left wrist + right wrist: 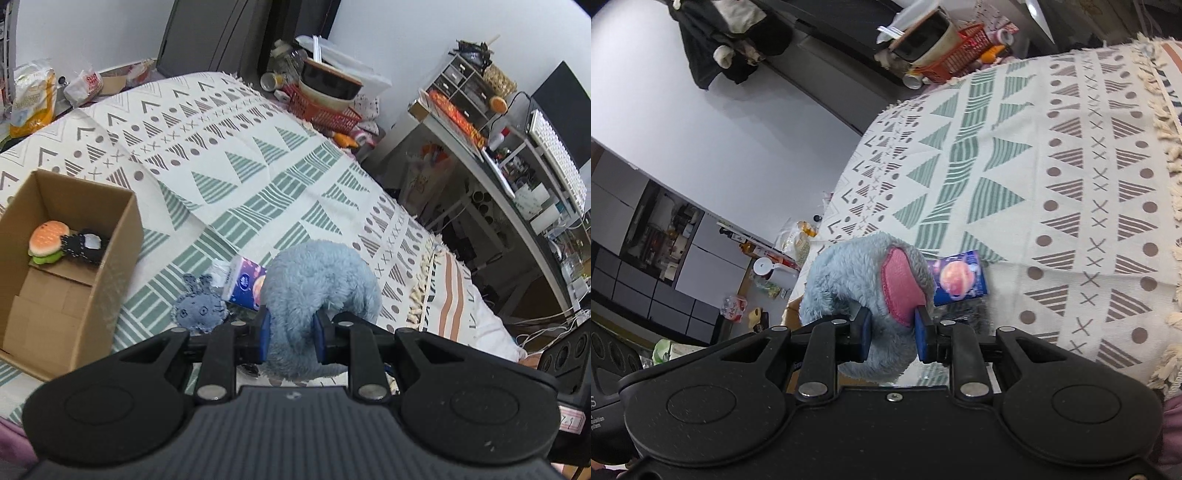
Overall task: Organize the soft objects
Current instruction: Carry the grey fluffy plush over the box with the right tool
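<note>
Each camera sits just behind its own hand-held gripper, close over the bed. The left one faces across the patterned blanket (258, 155), a cardboard box (74, 266) at nine o'clock. The right one is rolled sideways. Both views share the blue plush toy (317, 280) (857, 273) and the tissue packet (245, 282) (960, 278).

the left gripper (291, 338) was closed onto the blue plush toy (317, 280), with both blue fingertip pads (264, 334) pressed into the fur on opposite sides. the jaws stood partly apart, held at the width of the gripped fur. the right gripper (892, 338) was clamped on the same toy, one pad against the fur and the other against the pink ear patch (901, 288). both grippers pointed forward and downward toward the bed cover (236, 155). no hand or sleeve was clearly identifiable in either wrist view.
</note>
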The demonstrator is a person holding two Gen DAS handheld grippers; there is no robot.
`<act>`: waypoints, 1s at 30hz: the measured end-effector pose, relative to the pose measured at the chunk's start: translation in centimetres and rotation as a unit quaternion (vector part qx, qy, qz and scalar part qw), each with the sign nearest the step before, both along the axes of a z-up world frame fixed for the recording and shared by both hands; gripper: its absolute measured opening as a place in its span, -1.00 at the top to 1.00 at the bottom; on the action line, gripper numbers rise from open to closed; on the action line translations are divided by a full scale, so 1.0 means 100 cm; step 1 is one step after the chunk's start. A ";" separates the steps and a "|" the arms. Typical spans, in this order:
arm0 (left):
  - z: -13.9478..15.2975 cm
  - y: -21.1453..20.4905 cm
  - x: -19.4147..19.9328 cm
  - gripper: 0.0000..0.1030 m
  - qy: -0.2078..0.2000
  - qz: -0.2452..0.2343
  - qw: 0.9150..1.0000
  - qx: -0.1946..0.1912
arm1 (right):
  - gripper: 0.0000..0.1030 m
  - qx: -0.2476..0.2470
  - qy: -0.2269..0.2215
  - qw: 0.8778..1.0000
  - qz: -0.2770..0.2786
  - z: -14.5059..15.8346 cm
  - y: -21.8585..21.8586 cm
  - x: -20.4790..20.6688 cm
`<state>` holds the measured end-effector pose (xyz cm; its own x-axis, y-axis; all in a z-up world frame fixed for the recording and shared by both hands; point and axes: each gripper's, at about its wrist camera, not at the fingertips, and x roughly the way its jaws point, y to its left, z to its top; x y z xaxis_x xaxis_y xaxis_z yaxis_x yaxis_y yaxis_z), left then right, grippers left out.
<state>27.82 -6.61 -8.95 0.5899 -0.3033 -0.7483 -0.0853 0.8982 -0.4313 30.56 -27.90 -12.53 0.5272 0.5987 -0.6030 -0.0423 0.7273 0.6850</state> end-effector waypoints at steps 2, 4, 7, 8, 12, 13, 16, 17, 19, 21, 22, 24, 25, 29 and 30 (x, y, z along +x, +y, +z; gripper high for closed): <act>0.003 0.005 -0.002 0.57 -0.003 0.004 1.000 -0.002 | 0.55 -0.001 -0.004 1.000 0.003 0.004 0.006 -0.001; 0.006 0.012 -0.005 0.57 -0.007 0.008 1.000 -0.004 | 0.55 -0.003 -0.009 1.000 0.006 0.008 0.013 -0.002; 0.010 0.022 -0.009 0.57 -0.012 0.014 1.000 -0.009 | 0.55 -0.004 -0.012 1.000 0.010 0.012 0.022 -0.004; 0.011 0.026 -0.010 0.57 -0.012 0.017 1.000 -0.012 | 0.55 -0.004 -0.013 1.000 0.012 0.014 0.025 -0.004; 0.015 0.040 -0.016 0.57 -0.017 0.025 0.999 -0.016 | 0.55 -0.008 -0.018 1.000 0.019 0.019 0.039 -0.006; 0.016 0.044 -0.017 0.57 -0.018 0.027 0.999 -0.017 | 0.55 -0.008 -0.019 1.000 0.021 0.020 0.043 -0.006; 0.017 0.056 -0.021 0.57 -0.019 0.034 0.999 -0.022 | 0.55 -0.010 -0.020 0.999 0.028 0.023 0.054 -0.007; 0.017 0.060 -0.022 0.57 -0.020 0.037 0.999 -0.023 | 0.55 -0.011 -0.021 0.999 0.031 0.024 0.059 -0.007; 0.017 0.067 -0.024 0.57 -0.021 0.041 0.999 -0.026 | 0.55 -0.013 -0.020 0.999 0.035 0.025 0.066 -0.007; 0.015 0.076 -0.026 0.57 -0.020 0.046 0.998 -0.031 | 0.55 -0.016 -0.019 0.999 0.038 0.025 0.074 -0.007; 0.015 0.080 -0.027 0.57 -0.019 0.049 0.998 -0.033 | 0.55 -0.018 -0.019 0.999 0.040 0.025 0.078 -0.007; 0.013 0.088 -0.028 0.57 -0.018 0.054 0.998 -0.037 | 0.55 -0.020 -0.018 0.999 0.043 0.025 0.085 -0.007; 0.012 0.092 -0.029 0.57 -0.018 0.055 0.998 -0.039 | 0.55 -0.021 -0.018 0.999 0.045 0.025 0.089 -0.008; 0.009 0.109 -0.031 0.57 -0.016 0.063 0.997 -0.045 | 0.55 -0.024 -0.014 0.998 0.052 0.025 0.105 -0.008; 0.008 0.113 -0.032 0.57 -0.015 0.065 0.997 -0.047 | 0.55 -0.025 -0.014 0.998 0.054 0.025 0.109 -0.007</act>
